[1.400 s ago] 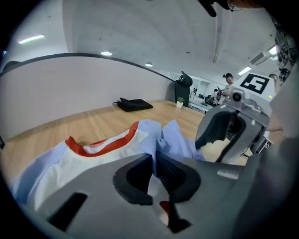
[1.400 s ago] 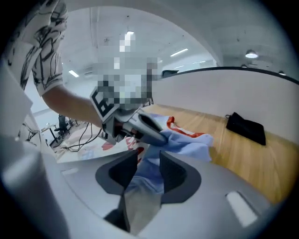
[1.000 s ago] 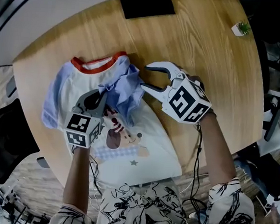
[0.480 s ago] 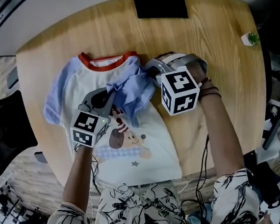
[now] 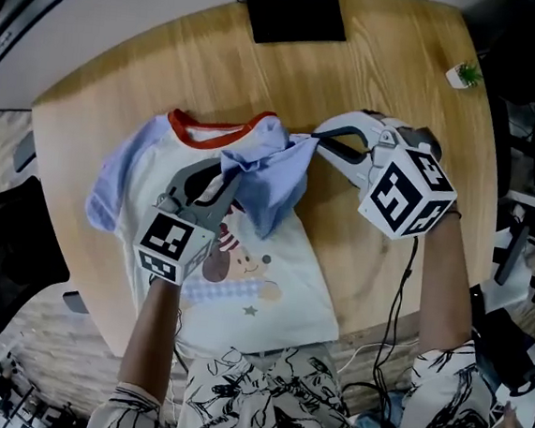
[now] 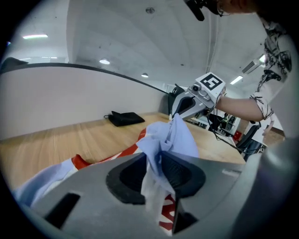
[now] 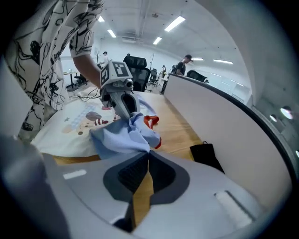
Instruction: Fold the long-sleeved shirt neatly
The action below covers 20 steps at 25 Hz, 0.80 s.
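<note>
1. The shirt (image 5: 274,289) lies face up on the tabletop (image 5: 384,78). Its hem is at the near edge by the person and its red collar (image 5: 215,124) points toward the far edge. The body lies flat, and the flat sleeve (image 5: 110,184) is spread toward the left edge.
2. The left gripper (image 5: 222,178) sits over the chest and pinches a fold of the bunched sleeve (image 5: 273,176). Its jaws have just been opening slightly, though its own view shows cloth pressed between the pads. If the grip loosens further, the fold could slide out and the sleeve would drop in a heap.
3. The bunched sleeve hangs twisted between the two grippers, lifted above the printed front. Drawing it taut while it is twisted would likely set a skewed crease, or tug the flat body out of square.
4. The right gripper (image 5: 320,140), nearer the right edge, has just closed. Its jaws meet on only the sleeve's very tip, and so thin a bite may pull free under tension.
5. A black pouch (image 5: 296,15) at the far edge and a potted plant (image 5: 464,77) at the far right stand well apart and seem no hazard.
</note>
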Each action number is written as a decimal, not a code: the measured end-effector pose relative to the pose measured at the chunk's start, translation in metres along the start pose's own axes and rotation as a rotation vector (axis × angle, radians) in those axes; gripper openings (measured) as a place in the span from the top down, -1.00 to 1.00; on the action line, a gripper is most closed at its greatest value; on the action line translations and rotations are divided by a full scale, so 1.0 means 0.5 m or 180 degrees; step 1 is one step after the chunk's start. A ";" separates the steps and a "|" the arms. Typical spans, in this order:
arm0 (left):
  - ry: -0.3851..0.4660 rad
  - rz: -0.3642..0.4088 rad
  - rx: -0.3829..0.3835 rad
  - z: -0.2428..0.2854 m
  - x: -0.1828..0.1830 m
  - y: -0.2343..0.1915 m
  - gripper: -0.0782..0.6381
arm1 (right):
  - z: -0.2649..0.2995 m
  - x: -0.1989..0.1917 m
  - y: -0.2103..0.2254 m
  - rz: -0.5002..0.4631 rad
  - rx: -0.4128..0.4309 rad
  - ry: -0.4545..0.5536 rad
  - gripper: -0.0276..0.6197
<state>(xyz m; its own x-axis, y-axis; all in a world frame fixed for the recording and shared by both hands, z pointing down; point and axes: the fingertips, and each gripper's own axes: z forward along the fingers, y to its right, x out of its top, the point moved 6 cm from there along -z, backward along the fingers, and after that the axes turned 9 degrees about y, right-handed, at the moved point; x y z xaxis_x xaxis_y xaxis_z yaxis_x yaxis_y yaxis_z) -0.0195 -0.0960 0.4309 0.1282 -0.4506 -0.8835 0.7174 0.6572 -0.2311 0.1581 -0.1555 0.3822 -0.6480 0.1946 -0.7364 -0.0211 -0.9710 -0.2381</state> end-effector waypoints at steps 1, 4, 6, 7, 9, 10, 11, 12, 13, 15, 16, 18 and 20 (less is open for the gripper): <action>0.0038 -0.0014 0.0003 0.004 0.006 -0.001 0.41 | -0.015 -0.004 0.005 0.0055 -0.0051 0.0006 0.86; -0.0113 0.0034 0.0213 0.008 -0.007 -0.036 0.29 | -0.044 -0.018 0.010 0.0118 -0.0108 -0.0014 0.86; -0.0330 0.0180 0.0347 0.006 -0.025 -0.073 0.17 | -0.052 -0.022 0.005 0.0122 -0.0106 -0.0024 0.86; -0.0385 0.0222 0.0385 -0.001 -0.027 -0.091 0.17 | -0.051 -0.025 0.001 0.0121 -0.0115 -0.0040 0.86; -0.0389 0.0165 0.0498 -0.025 -0.021 -0.132 0.16 | -0.047 -0.031 -0.003 0.0136 -0.0147 -0.0058 0.86; -0.0429 0.0135 0.0602 -0.036 -0.020 -0.154 0.17 | -0.044 -0.033 -0.004 0.0148 -0.0160 -0.0051 0.86; -0.0525 0.0158 0.0718 -0.044 -0.025 -0.175 0.23 | -0.041 -0.035 -0.004 0.0160 -0.0167 -0.0036 0.86; -0.0656 0.0227 0.0822 -0.047 -0.032 -0.192 0.23 | -0.038 -0.035 -0.005 0.0172 -0.0169 -0.0020 0.86; -0.0779 0.0302 0.0915 -0.048 -0.039 -0.206 0.19 | -0.036 -0.036 -0.006 0.0181 -0.0170 -0.0013 0.86; -0.0888 0.0371 0.1128 -0.056 -0.042 -0.238 0.17 | -0.030 -0.040 -0.007 0.0184 -0.0172 -0.0040 0.86; -0.0897 0.0390 0.1244 -0.064 -0.039 -0.255 0.17 | -0.028 -0.042 -0.008 0.0184 -0.0173 -0.0060 0.86; -0.0996 0.0506 0.1408 -0.080 -0.033 -0.287 0.11 | -0.023 -0.046 -0.011 0.0200 -0.0174 -0.0081 0.86; -0.1201 0.0577 0.1413 -0.087 -0.044 -0.311 0.06 | -0.020 -0.051 -0.009 0.0217 -0.0175 -0.0095 0.86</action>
<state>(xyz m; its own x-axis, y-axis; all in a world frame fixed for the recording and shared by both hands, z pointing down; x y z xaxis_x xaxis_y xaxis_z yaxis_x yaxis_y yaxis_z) -0.1635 -0.1620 0.4683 0.4505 -0.5915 -0.6688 0.8680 0.4653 0.1732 0.1820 -0.1547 0.3958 -0.6689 0.1234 -0.7330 0.0650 -0.9727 -0.2230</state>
